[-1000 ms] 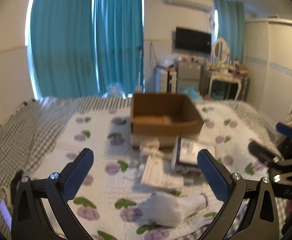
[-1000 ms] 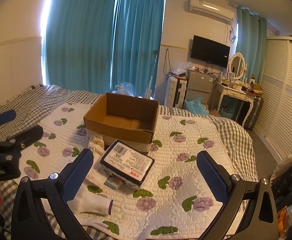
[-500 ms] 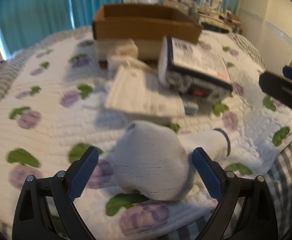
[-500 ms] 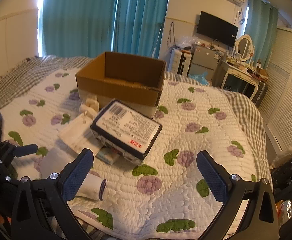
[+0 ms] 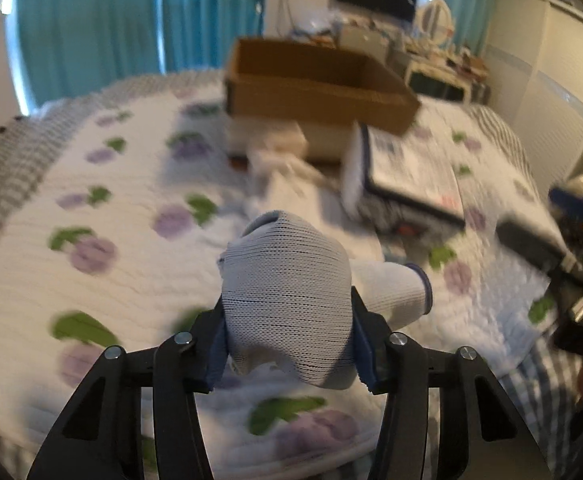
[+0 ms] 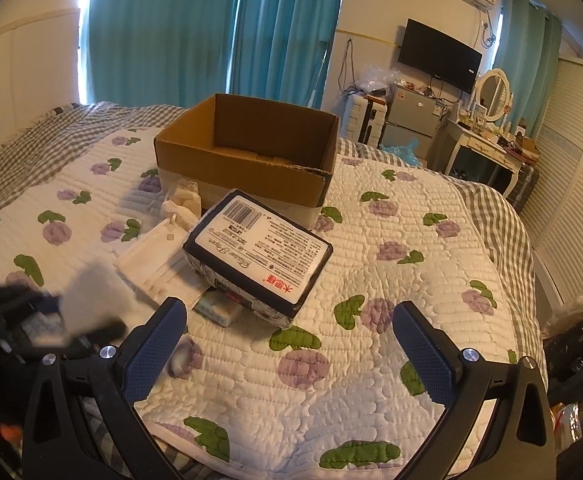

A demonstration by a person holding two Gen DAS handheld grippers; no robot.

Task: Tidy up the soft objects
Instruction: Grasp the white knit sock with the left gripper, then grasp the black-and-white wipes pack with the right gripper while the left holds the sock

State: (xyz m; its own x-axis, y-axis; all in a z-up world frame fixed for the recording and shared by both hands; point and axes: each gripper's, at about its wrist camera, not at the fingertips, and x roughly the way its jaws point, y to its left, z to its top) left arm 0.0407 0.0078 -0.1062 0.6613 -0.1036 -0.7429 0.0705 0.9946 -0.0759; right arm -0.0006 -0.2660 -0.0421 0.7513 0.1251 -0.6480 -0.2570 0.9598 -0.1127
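My left gripper [image 5: 289, 344] is shut on a white sock [image 5: 287, 300] with a blue cuff and holds it just above the quilt; in the right wrist view the sock [image 6: 91, 292] is a blur at the left. My right gripper [image 6: 289, 344] is open and empty above the quilt. An open cardboard box [image 6: 247, 152] stands on the bed behind a dark tissue pack [image 6: 257, 258], a white flat packet [image 6: 151, 260] and a cream cloth bundle [image 6: 181, 204]. The box [image 5: 315, 80] and the tissue pack [image 5: 403, 176] also show in the left wrist view.
The bed has a white quilt [image 6: 391, 280] with purple flowers over a grey checked sheet [image 6: 31, 148]. A small pale packet [image 6: 215, 308] lies under the tissue pack. A dressing table [image 6: 487, 148], a wardrobe [image 6: 571, 184] and teal curtains [image 6: 211, 32] stand beyond the bed.
My left gripper dropped to the sock, shut on it and lifted it. My right gripper stayed open and moved slightly closer to the bed.
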